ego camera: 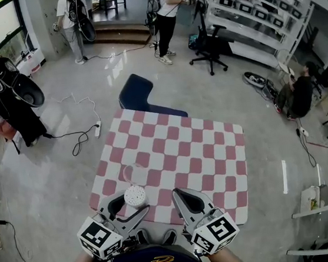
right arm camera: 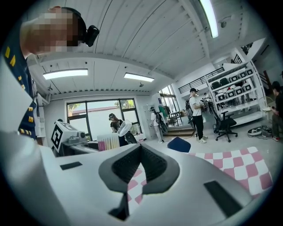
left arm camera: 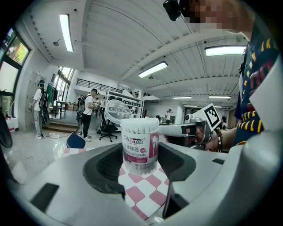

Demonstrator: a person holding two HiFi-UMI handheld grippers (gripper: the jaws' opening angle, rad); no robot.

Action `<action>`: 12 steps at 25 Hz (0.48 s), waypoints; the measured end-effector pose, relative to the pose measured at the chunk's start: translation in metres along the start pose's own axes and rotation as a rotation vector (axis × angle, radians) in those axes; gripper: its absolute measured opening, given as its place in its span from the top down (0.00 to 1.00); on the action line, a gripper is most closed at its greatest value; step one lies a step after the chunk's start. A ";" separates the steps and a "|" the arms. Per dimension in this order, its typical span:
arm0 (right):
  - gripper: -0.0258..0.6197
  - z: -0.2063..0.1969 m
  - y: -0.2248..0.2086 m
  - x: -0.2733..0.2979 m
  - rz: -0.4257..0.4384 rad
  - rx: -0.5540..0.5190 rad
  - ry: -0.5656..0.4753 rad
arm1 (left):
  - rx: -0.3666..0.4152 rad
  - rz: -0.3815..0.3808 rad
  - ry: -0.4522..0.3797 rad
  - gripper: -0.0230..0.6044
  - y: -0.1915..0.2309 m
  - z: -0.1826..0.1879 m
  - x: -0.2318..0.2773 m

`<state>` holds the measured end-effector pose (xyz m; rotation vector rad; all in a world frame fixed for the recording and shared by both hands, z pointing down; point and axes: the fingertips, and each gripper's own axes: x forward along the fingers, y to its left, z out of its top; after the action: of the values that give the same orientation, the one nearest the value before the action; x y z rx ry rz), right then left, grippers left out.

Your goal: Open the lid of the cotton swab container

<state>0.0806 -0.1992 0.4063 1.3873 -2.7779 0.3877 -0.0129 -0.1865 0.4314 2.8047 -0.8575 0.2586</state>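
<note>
— Where is the cotton swab container (ego camera: pixel 135 195)?
— Upright at the near left of the checked cloth (ego camera: pixel 201 146); the left gripper (ego camera: pixel 129 206) pinches its sides; its clear lid (ego camera: pixel 135 173) is tipped back on the far side, swab tips showing.
— And the right gripper (ego camera: pixel 181 194)?
— Just right of it; jaws pressed together, nothing between them.
</note>
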 end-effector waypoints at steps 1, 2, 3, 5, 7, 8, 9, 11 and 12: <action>0.94 0.001 0.001 0.000 0.003 0.001 -0.002 | 0.001 0.000 0.001 0.57 0.000 0.001 0.000; 0.94 0.001 0.001 0.000 0.004 0.002 -0.003 | 0.001 0.000 0.001 0.57 0.000 0.001 0.000; 0.94 0.001 0.001 0.000 0.005 0.002 -0.003 | 0.002 0.001 0.001 0.57 0.000 0.001 0.000; 0.94 -0.001 0.001 0.000 0.006 0.000 -0.001 | 0.001 0.003 0.000 0.57 0.001 0.001 0.001; 0.94 -0.002 0.001 0.000 0.008 -0.003 0.000 | -0.001 0.006 -0.002 0.57 0.002 0.000 0.001; 0.94 -0.002 0.001 0.000 0.008 -0.004 0.000 | -0.001 0.007 -0.003 0.57 0.003 -0.001 0.002; 0.94 -0.002 0.001 0.000 0.007 -0.005 -0.001 | -0.001 0.008 -0.004 0.57 0.003 -0.001 0.002; 0.94 -0.001 0.001 0.000 0.006 -0.005 -0.003 | -0.002 0.009 -0.006 0.57 0.003 0.000 0.002; 0.94 -0.001 0.001 -0.001 0.006 -0.005 -0.004 | -0.003 0.009 -0.005 0.57 0.003 0.000 0.002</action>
<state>0.0803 -0.1982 0.4067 1.3806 -2.7843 0.3778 -0.0130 -0.1895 0.4318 2.8005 -0.8716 0.2509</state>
